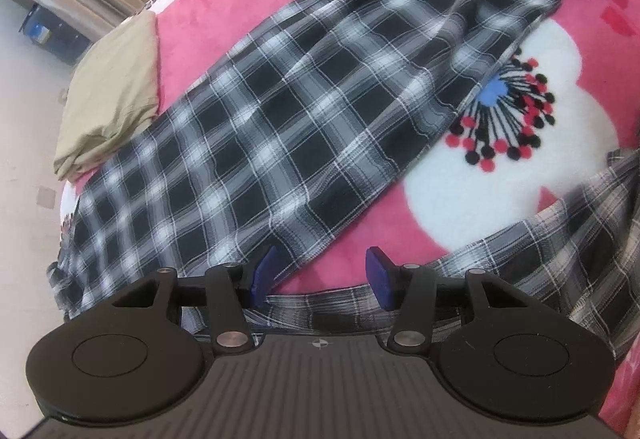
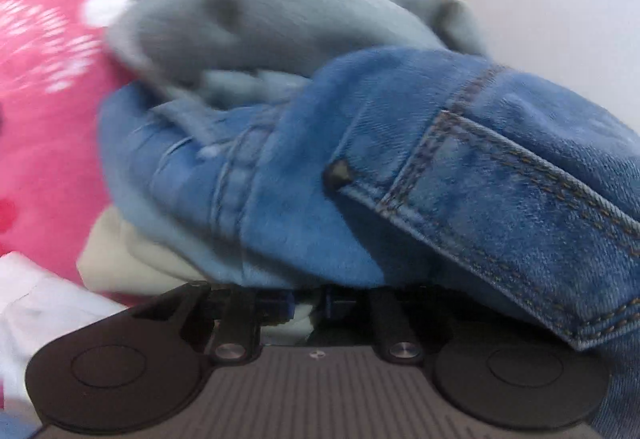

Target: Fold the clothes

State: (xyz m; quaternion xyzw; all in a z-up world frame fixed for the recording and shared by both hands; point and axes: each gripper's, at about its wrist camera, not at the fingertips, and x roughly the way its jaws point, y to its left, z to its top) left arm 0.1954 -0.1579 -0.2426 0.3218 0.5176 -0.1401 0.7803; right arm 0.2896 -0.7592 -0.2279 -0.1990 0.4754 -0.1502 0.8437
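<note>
Step in hand, by the look of it: pulling the next garment out of the pile.

Right hand-held gripper (image 2: 307, 309), bottom centre of its view: fingers nearly together, tips buried under the jeans (image 2: 400, 167). Pale cloth (image 2: 132, 259) sits in the gap; whether pinched, cannot tell. Frame blurred.

- Best to confirm a bite on one layer only, ideally waistband or hem, before lifting.
- Lift slow; grey garment (image 2: 280, 23) lies on top of the jeans and may drag along.
- Worth shaking loose over bare blanket (image 2: 48, 119), left of frame.

Left hand-held gripper (image 1: 322, 273), bottom centre: spread, pinching nothing, hovering over a plaid hem edge (image 1: 320, 299). Plaid trousers (image 1: 320, 111) run flat from lower left to upper right, directly ahead of the fingers. Folded tan piece (image 1: 108, 95) at left edge, touching the plaid.
</note>
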